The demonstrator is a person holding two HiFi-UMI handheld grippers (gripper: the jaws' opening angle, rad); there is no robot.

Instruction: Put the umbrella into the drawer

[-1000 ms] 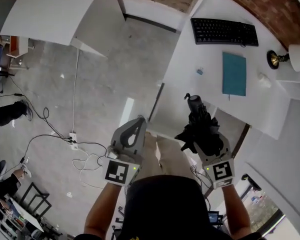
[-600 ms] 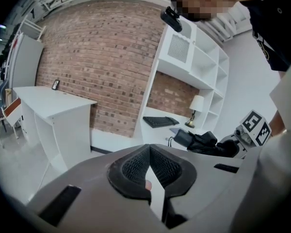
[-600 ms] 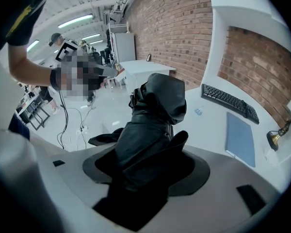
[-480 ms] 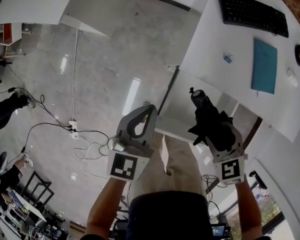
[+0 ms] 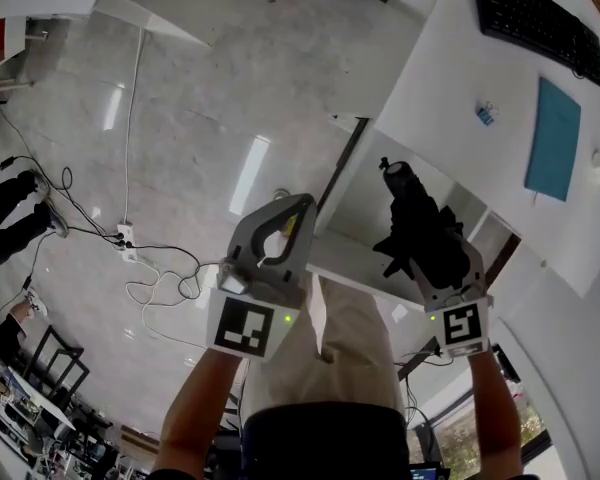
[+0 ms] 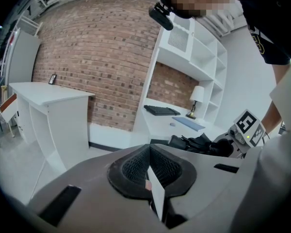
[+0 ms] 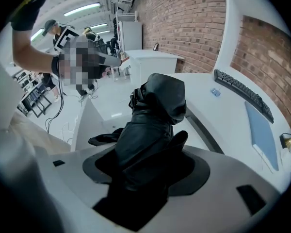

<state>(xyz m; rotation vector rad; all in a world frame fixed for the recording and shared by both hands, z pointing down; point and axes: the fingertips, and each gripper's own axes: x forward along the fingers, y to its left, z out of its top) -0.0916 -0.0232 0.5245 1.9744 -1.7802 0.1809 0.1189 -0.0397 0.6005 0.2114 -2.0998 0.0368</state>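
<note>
Head view: folded black umbrella (image 5: 425, 233)

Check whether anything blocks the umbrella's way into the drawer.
Nothing visible does. The right gripper holds the umbrella right above the open drawer, with nothing visible between them.

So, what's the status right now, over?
Left gripper shut, empty. Right gripper clamped on the folded black umbrella. Umbrella over the open drawer, not yet in. Nothing seen in the way.
</note>
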